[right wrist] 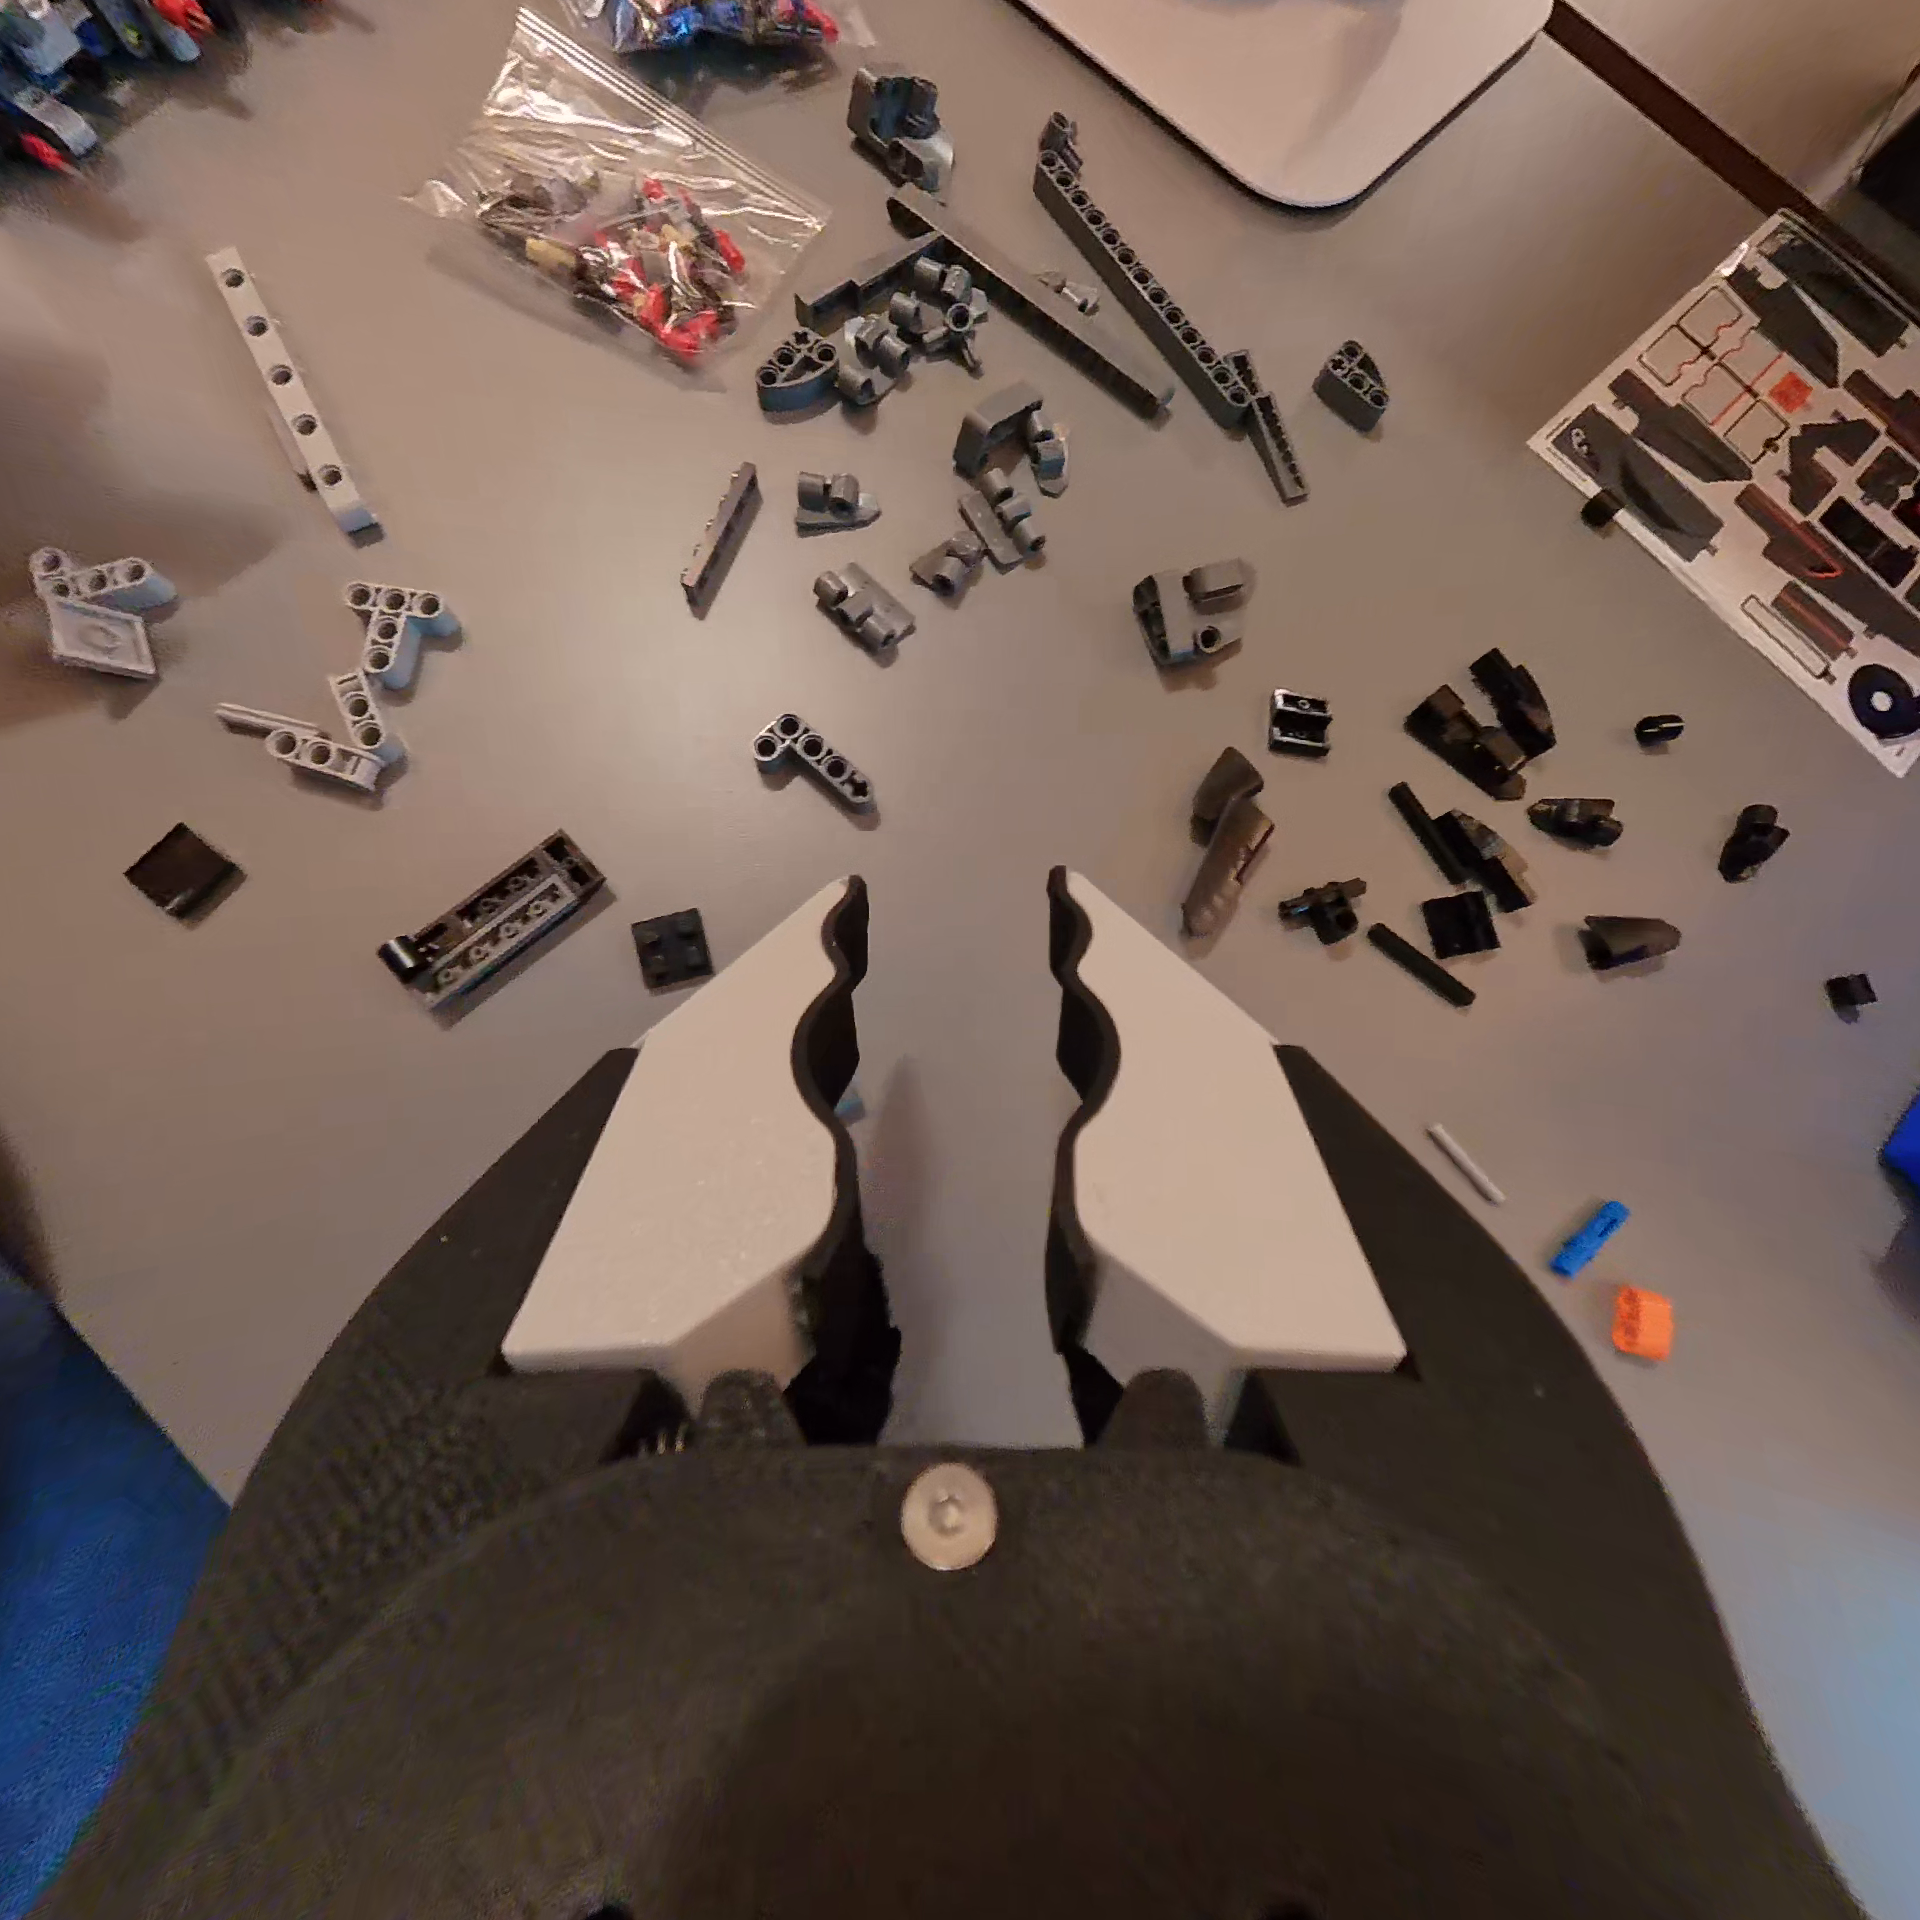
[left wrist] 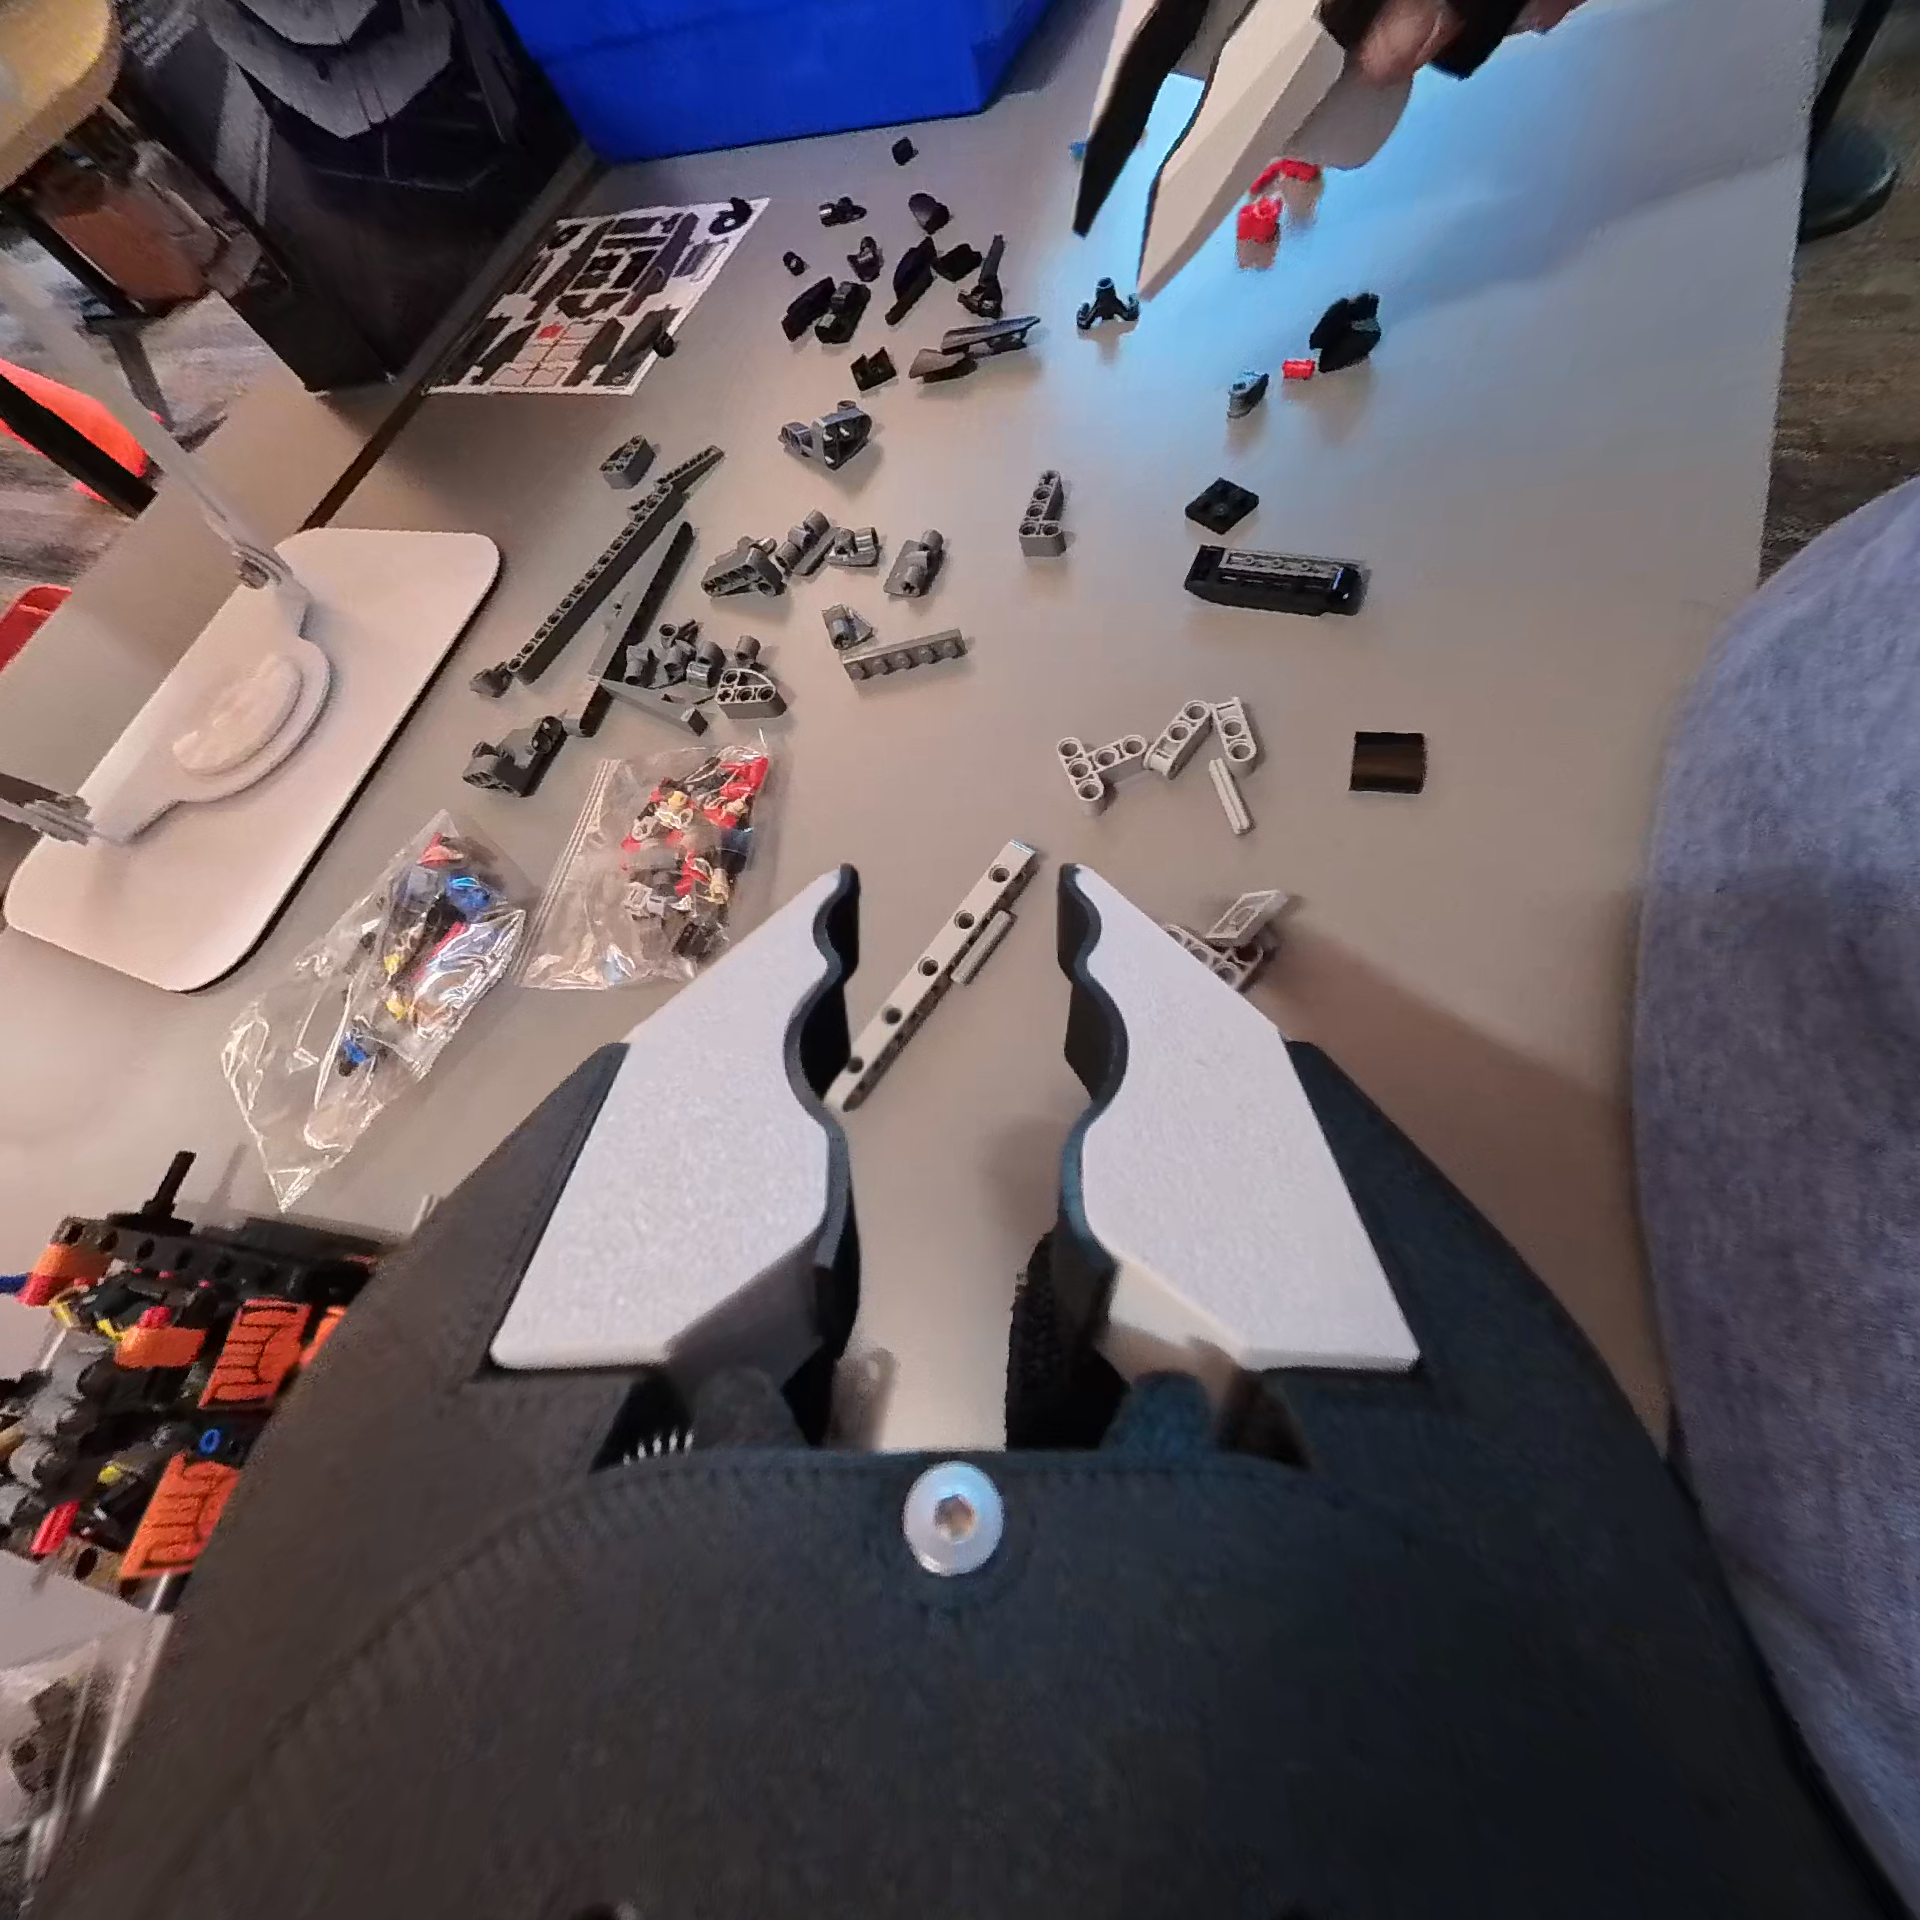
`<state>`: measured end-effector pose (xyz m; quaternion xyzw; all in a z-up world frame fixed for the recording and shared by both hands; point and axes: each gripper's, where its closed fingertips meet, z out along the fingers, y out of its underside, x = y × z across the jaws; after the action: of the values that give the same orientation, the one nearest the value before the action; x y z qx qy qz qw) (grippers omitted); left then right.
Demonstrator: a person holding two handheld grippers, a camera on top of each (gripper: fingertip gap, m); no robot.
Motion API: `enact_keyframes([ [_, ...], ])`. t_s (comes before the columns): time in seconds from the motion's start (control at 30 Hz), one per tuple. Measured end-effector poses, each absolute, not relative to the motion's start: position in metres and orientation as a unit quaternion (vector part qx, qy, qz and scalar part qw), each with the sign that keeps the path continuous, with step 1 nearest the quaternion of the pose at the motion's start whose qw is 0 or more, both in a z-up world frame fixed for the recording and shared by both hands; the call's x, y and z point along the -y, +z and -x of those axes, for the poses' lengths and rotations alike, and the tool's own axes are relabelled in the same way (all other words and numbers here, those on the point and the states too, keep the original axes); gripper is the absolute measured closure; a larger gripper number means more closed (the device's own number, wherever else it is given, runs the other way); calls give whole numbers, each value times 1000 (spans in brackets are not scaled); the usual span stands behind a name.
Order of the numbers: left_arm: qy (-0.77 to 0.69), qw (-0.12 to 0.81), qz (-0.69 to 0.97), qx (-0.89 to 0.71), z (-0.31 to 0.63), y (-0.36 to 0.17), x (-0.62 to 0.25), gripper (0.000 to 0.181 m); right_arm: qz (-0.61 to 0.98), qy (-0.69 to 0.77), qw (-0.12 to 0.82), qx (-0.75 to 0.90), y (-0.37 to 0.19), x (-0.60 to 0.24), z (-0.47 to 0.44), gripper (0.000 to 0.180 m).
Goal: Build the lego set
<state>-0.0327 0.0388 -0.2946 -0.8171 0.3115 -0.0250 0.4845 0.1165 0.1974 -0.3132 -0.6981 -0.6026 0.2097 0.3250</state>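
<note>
A: Entry one: any lettering that can be read?
B: None. Sticker sheet (left wrist: 603, 301) (right wrist: 1756, 468): black, grey and red shapes, with a dark round emblem at one corner. Any print is too small to read.
A: Entry two: marked parts?
B: Orange panels (left wrist: 255, 1351) on the model (left wrist: 104, 1247): black line pattern, no letters that I can tell. Orange piece (right wrist: 1642, 1322): faint marks on top, illegible. Grey tile (right wrist: 104, 644): raised emblem, no words made out.
A: Numbers, brands?
B: None readable in either view.
</note>
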Motion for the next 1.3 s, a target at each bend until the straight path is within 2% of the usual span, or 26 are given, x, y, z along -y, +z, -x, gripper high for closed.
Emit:
enact_keyframes([
  [0.23,-22,482,817,-317,34,-294,-55,144,691,210,336,605,-307,-226,-110,146],
  [0.93,-68,467,828,-301,6,-309,-109,148,723,182,332,578,-341,-306,-146,156],
  [1.3,-72,472,827,-297,-5,-305,-130,149,723,166,348,573,-343,-339,-143,154],
])
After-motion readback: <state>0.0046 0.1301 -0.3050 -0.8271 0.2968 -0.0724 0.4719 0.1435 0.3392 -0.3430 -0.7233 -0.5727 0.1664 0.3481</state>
